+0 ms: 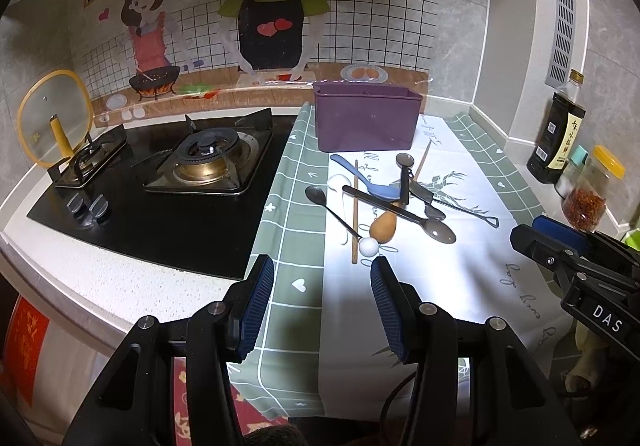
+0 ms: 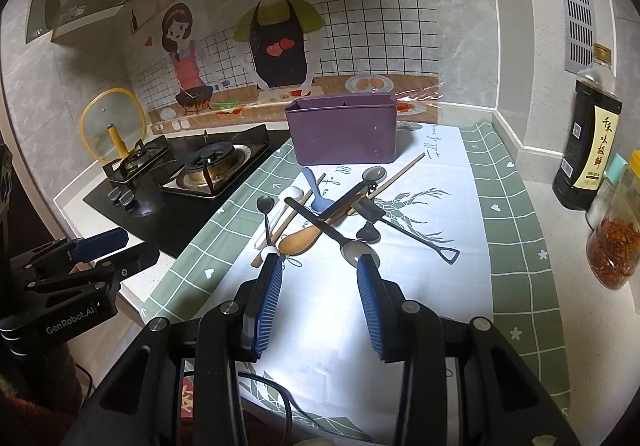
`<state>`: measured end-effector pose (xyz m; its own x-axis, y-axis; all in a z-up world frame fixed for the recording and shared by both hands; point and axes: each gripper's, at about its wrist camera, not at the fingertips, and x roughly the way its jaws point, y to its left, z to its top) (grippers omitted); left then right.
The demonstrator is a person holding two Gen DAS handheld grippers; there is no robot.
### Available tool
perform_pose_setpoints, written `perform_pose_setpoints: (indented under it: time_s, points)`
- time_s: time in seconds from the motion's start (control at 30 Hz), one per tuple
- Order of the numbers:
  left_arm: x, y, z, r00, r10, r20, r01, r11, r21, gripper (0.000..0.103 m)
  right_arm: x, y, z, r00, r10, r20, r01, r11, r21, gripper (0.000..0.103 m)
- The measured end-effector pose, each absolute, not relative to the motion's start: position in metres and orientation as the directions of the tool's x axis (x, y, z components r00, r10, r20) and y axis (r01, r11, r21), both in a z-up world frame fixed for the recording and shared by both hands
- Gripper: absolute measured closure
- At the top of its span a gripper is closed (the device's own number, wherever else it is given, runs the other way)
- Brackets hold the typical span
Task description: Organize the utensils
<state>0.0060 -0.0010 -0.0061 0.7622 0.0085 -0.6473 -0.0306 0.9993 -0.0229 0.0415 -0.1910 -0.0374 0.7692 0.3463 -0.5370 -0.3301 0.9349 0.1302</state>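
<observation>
kitchen bench (image 1: 120,286), checked cloth (image 2: 516,246), two-burner hob (image 1: 168,174), cartoon wall. one purple bin (image 2: 344,130) at back; before it, a crossed pile of perhaps ten utensils (image 2: 328,214): spoons, chopsticks. left tool (image 1: 322,306), right tool (image 2: 320,302): both agape, empty.

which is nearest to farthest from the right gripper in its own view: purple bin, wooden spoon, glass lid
1. wooden spoon, on the cloth just ahead of the right gripper, slightly left
2. purple bin, farther back, centre
3. glass lid, far left behind the stove
</observation>
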Motion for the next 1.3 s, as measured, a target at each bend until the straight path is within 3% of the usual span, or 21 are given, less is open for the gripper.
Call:
perform_pose_setpoints:
  time_s: [1.3]
  points:
    - [0.0053, -0.0011, -0.0084, 0.757, 0.008, -0.654, -0.03, 0.999, -0.023, 0.052, 0.0412, -0.1933, -0.0401, 0.766, 0.35, -0.54, -0.33, 0.934, 0.136, 0.066]
